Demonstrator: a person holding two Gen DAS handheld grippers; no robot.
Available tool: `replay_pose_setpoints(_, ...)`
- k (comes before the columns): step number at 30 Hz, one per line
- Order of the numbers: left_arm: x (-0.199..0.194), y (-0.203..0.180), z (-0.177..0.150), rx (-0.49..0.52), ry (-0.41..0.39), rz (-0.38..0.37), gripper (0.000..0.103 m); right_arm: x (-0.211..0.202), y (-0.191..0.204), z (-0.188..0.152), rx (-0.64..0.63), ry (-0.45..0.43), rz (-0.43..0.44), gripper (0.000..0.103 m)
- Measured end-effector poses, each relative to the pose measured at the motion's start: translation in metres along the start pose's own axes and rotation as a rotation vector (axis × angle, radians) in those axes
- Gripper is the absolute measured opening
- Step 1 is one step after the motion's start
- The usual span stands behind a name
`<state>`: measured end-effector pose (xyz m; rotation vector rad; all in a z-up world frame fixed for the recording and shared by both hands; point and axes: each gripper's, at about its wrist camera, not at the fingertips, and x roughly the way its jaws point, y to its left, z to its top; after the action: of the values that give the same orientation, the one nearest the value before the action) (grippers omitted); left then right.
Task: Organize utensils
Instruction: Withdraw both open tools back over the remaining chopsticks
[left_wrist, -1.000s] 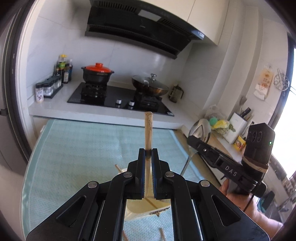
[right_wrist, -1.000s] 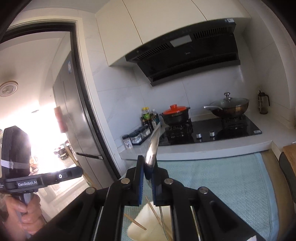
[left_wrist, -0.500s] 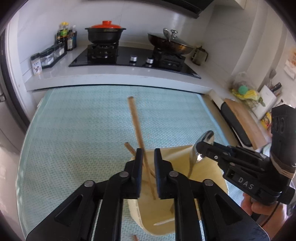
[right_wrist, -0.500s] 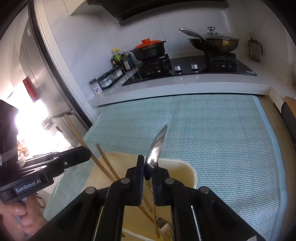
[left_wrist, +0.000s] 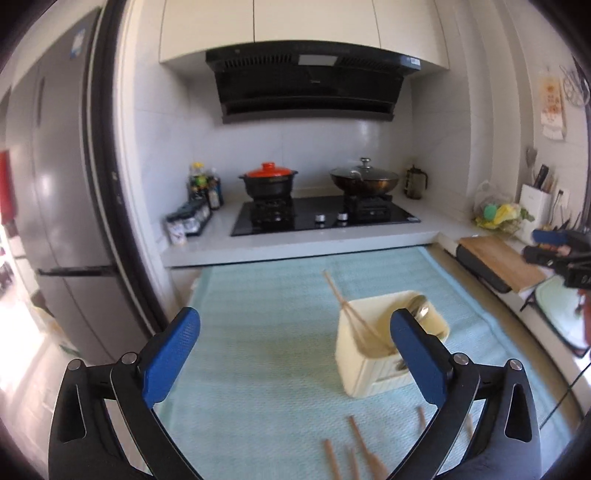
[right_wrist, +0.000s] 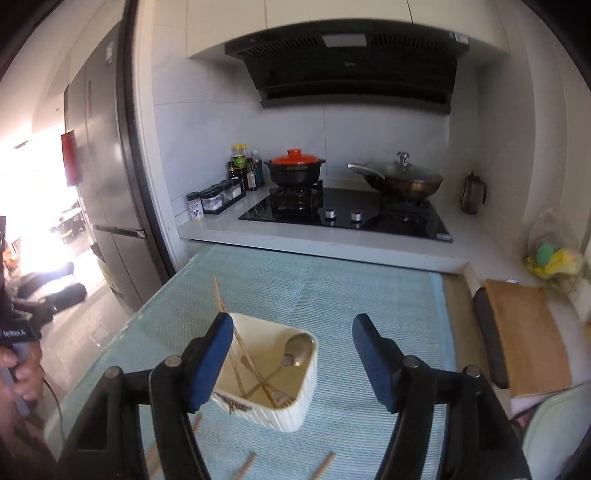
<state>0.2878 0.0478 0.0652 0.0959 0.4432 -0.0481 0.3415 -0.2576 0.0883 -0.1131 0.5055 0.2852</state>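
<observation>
A cream utensil holder (left_wrist: 369, 363) (right_wrist: 291, 406) stands on the light green mat (left_wrist: 258, 314). Wooden chopsticks (left_wrist: 338, 295) (right_wrist: 218, 295) lean out of its far left corner. A metal spoon (left_wrist: 419, 308) (right_wrist: 297, 347) lies inside with its bowl at the rim. My left gripper (left_wrist: 295, 354) is open and empty, back from the holder and to its left. My right gripper (right_wrist: 293, 360) is open and empty, above and behind the holder. Several loose wooden chopsticks (left_wrist: 360, 446) (right_wrist: 245, 467) lie on the mat near me.
A stove counter (left_wrist: 295, 243) borders the mat's far edge, with a red-lidded pot (left_wrist: 269, 181) and a wok (left_wrist: 364, 181). A fridge (left_wrist: 55, 221) stands left. A wooden cutting board (right_wrist: 524, 332) lies right of the mat.
Both grippers opened and let go: the chopstick and the spoon now rest in the holder. Both grippers pulled back and up from it.
</observation>
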Motion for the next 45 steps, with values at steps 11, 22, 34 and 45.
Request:
replay_pose_setpoints(11,-0.062,-0.002,-0.155,-0.141,0.21,0.103,0.103,-0.128,0.029,-0.154,-0.009,0.045,-0.188,0.086)
replay_pose_setpoints(22,-0.077,-0.025,-0.209,-0.173,0.189,0.097,0.102,-0.128,0.079,-0.283,0.131,0.029,-0.153,0.086)
replay_pose_setpoints(34,-0.062,-0.033,-0.231,-0.177,0.298,0.002,0.102,-0.128,0.079,-0.284,0.08,-0.039,-0.176,0.086)
replay_pose_setpoints(45,-0.035,-0.025,-0.239,-0.207,0.349,-0.011,0.102,-0.111,0.074,-0.292,0.089,0.056,-0.163,0.086)
